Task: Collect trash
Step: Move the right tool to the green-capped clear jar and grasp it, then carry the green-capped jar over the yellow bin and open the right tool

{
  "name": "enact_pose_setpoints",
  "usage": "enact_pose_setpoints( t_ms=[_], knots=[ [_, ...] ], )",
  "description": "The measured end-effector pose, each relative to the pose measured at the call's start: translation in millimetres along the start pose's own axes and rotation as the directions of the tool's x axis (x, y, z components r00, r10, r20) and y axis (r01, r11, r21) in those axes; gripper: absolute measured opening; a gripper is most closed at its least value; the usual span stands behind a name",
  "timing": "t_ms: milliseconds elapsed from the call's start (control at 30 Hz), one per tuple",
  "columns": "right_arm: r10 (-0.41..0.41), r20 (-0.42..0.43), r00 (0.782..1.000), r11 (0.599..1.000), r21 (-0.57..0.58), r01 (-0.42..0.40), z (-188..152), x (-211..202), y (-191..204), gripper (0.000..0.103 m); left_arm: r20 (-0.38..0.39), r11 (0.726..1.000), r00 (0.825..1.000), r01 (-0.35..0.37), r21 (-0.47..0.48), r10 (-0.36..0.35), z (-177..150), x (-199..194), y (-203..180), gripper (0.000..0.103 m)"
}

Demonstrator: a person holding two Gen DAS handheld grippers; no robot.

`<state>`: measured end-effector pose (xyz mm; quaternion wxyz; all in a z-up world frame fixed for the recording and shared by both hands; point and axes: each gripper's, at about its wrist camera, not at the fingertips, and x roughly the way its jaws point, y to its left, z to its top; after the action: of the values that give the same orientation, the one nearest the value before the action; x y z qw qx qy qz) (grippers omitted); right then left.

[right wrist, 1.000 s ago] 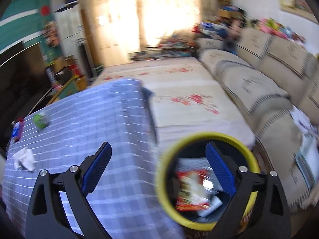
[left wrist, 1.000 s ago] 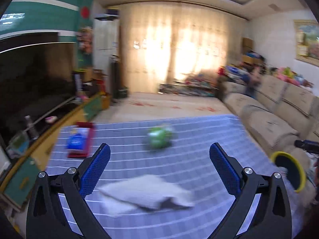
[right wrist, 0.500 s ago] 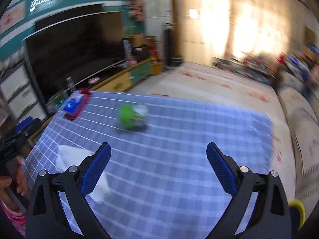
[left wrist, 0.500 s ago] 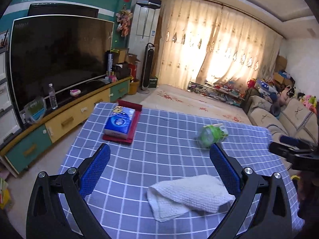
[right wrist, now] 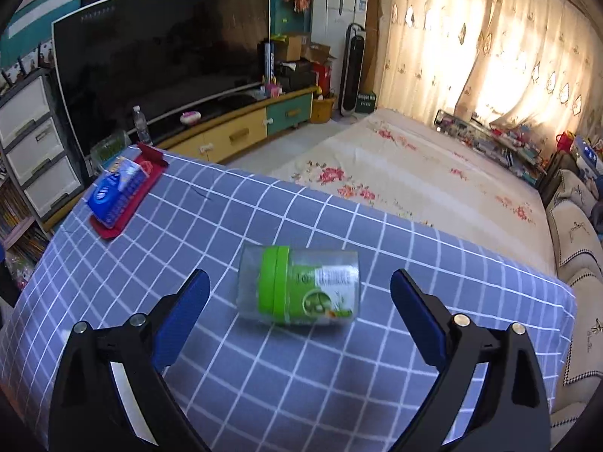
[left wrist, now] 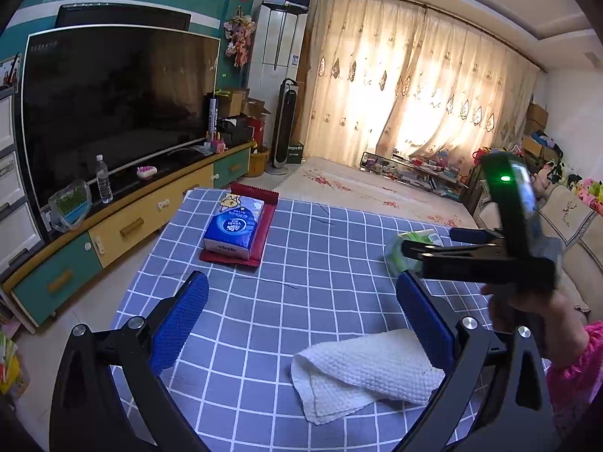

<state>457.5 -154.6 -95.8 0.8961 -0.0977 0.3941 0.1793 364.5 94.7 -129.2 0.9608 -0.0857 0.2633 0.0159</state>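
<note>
A clear plastic jar with a green lid and label (right wrist: 297, 288) lies on its side on the blue checked tablecloth (right wrist: 264, 376). My right gripper (right wrist: 299, 310) is open, its blue pads on either side of the jar and not touching it. In the left wrist view the jar (left wrist: 405, 246) is partly hidden behind the right gripper's fingers (left wrist: 444, 252). A crumpled white cloth (left wrist: 361, 371) lies between the blue pads of my open left gripper (left wrist: 301, 320), which holds nothing.
A blue tissue pack (left wrist: 233, 228) rests on a red tray (left wrist: 264, 233) at the table's far left. A TV (left wrist: 113, 105) on a low cabinet (left wrist: 124, 222) stands left. A sofa (right wrist: 576, 233) runs along the right. A person's hand with a pink sleeve (left wrist: 569, 361) holds the right gripper.
The right gripper swung from the yellow-rimmed bin back over the table and closed in on the green jar. The left gripper turned left and moved nearer the white cloth.
</note>
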Motion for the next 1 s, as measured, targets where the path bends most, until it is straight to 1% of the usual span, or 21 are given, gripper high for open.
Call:
enact_pose_setpoints(
  t_ms=[133,200,233,267,367,433,567,733,800,867,933,1000],
  knots=[
    [0.005,-0.039,0.999,1.000,0.018,-0.004,-2.7,17.1,0.6,0.091,-0.010,1.000,1.000,0.009,-0.005,-0.009,0.1,2.7,0.9,0.098],
    [0.006,-0.050,0.999,1.000,0.024,-0.005,-2.7,21.2,-0.7,0.082,-0.013,1.000,1.000,0.012,-0.004,-0.012,-1.1,3.0,-0.1,0.098],
    [0.009,-0.061,0.998,1.000,0.027,-0.008,-2.3,24.4,-0.4,0.071,-0.014,1.000,1.000,0.013,-0.003,-0.013,-1.2,3.2,-0.7,0.098],
    [0.015,-0.073,0.997,0.999,0.030,-0.013,-2.6,25.6,-0.9,0.068,-0.014,1.000,1.000,0.013,-0.002,-0.013,-1.4,2.6,-1.1,0.098],
    [0.007,-0.065,0.998,0.999,0.035,-0.004,-4.4,21.5,0.4,0.067,-0.019,1.000,1.000,0.014,0.004,-0.014,-1.2,3.8,-2.9,0.098],
    [0.020,-0.058,0.998,0.998,0.058,-0.016,-6.3,15.4,-1.7,0.067,-0.019,1.000,1.000,0.014,0.008,-0.013,-1.2,3.7,-3.9,0.098],
    [0.018,-0.030,0.999,0.993,0.117,-0.014,-16.1,-13.7,-16.7,0.067,-0.028,1.000,1.000,0.015,0.013,-0.015,-2.6,6.2,-5.5,0.098],
    [-0.006,0.013,1.000,0.978,0.207,0.003,-53.1,-72.3,-48.2,0.067,-0.040,1.000,0.999,0.018,0.018,-0.017,-3.2,8.2,-8.3,0.098],
    [-0.029,0.020,0.999,0.966,0.257,0.023,-75.1,-97.0,-67.8,0.067,-0.045,1.000,0.999,0.022,0.021,-0.021,-4.4,9.3,-10.5,0.098],
    [-0.070,0.023,0.997,0.951,0.304,0.060,-97.8,-118.0,-88.0,0.067,-0.050,0.999,0.998,0.026,0.027,-0.025,-4.3,10.0,-12.4,0.098],
    [-0.123,0.023,0.992,0.925,0.365,0.106,-126.0,-141.7,-109.5,0.067,-0.054,0.999,0.998,0.031,0.033,-0.029,-5.9,10.8,-14.9,0.098],
    [-0.192,0.010,0.981,0.893,0.417,0.170,-155.0,-162.1,-132.1,0.067,-0.059,0.999,0.998,0.036,0.041,-0.033,-7.2,11.9,-17.7,0.098]
  ],
)
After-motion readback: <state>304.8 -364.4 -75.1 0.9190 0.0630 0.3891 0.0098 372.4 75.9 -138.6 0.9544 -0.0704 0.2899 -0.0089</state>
